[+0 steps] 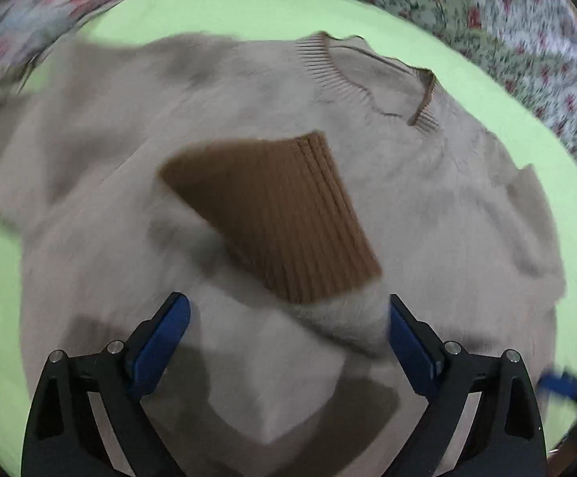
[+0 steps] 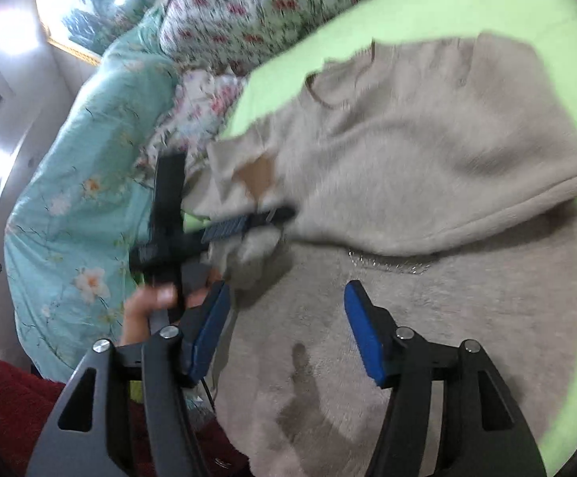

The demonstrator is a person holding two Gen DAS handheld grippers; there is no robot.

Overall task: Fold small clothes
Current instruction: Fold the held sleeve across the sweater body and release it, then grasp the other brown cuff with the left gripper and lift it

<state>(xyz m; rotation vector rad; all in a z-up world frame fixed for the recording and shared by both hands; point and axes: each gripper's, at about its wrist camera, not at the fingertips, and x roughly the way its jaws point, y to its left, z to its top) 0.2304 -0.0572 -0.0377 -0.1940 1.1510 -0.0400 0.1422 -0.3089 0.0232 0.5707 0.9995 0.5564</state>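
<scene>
Through the left wrist camera I look steeply down on a beige knitted sweater [image 1: 427, 206] spread flat over a lime green sheet [image 1: 217, 12]. My left gripper [image 1: 288, 322] hangs over the lower middle of the garment, its blue-padded fingers [image 1: 169, 330] spread wide apart with nothing pinched between them. Just ahead of the fingertips, a sleeve lies folded across the chest, ending in a brown ribbed cuff [image 1: 280, 214]. The sleeve's beige part passes close beside the right-hand finger; I cannot tell whether they touch. The ribbed neckline [image 1: 328, 67] sits near the top of the view, and a floral bedspread [image 1: 507, 20] rings the sheet beyond it. The picture is blurred at the edges.

Through the right wrist camera my right gripper [image 2: 286, 314] points at a shallower slant over the sweater's [image 2: 427, 151] near part, its blue pads [image 2: 362, 330] moderately apart and holding nothing, the fabric lying below them. To the left and ahead I see my left gripper [image 2: 244, 222] from the side, a dark frame with one blue pad, held by a hand [image 2: 149, 302] low over the folded sleeve. The green sheet [image 2: 407, 12] shows beyond the sweater, with the floral bedspread [image 2: 241, 12] and a turquoise flowered quilt [image 2: 86, 183] bunched on the left. A dark red fabric [image 2: 6, 405] fills the lower left corner.
</scene>
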